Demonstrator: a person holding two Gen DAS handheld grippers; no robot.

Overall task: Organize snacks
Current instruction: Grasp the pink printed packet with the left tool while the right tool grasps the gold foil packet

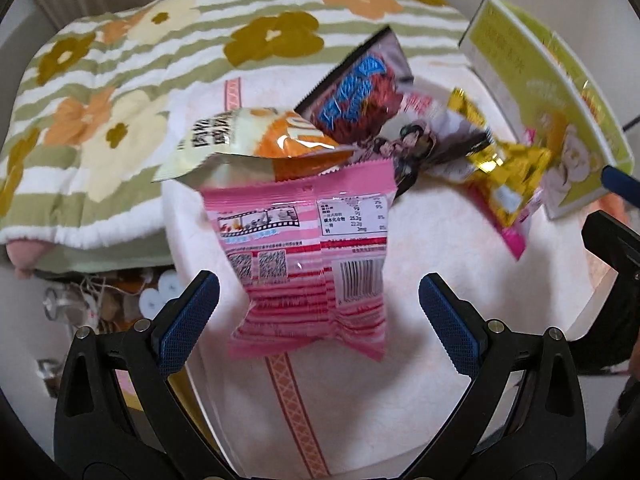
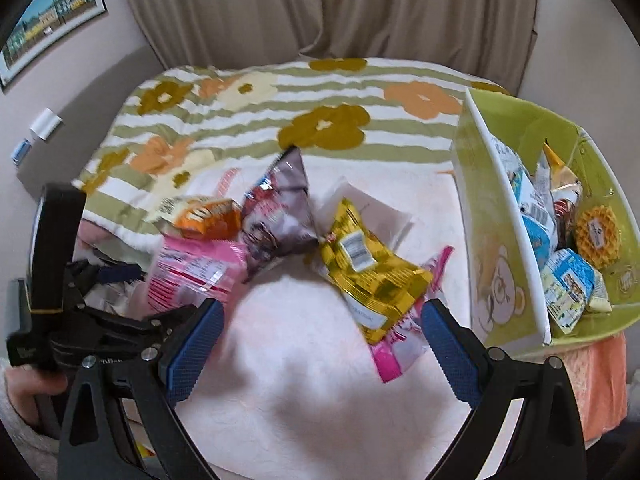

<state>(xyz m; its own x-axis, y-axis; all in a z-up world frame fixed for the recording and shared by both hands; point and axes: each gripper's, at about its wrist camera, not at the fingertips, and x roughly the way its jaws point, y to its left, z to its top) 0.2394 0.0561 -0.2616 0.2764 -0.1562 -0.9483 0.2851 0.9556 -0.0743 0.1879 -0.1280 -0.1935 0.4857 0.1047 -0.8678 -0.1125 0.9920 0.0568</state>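
Left gripper (image 1: 319, 322) gaped wide around crinkled pink packet (image 1: 308, 256), not touching. Right gripper (image 2: 323, 344) stood wide apart, empty, near glossy gold foil pouch (image 2: 372, 268).

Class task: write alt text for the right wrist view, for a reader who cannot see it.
An open hand-held gripper hovers over a pale towel strewn with snack packets: a gold packet nearest, then pink and orange ones. At right, a green box already holds several packets.
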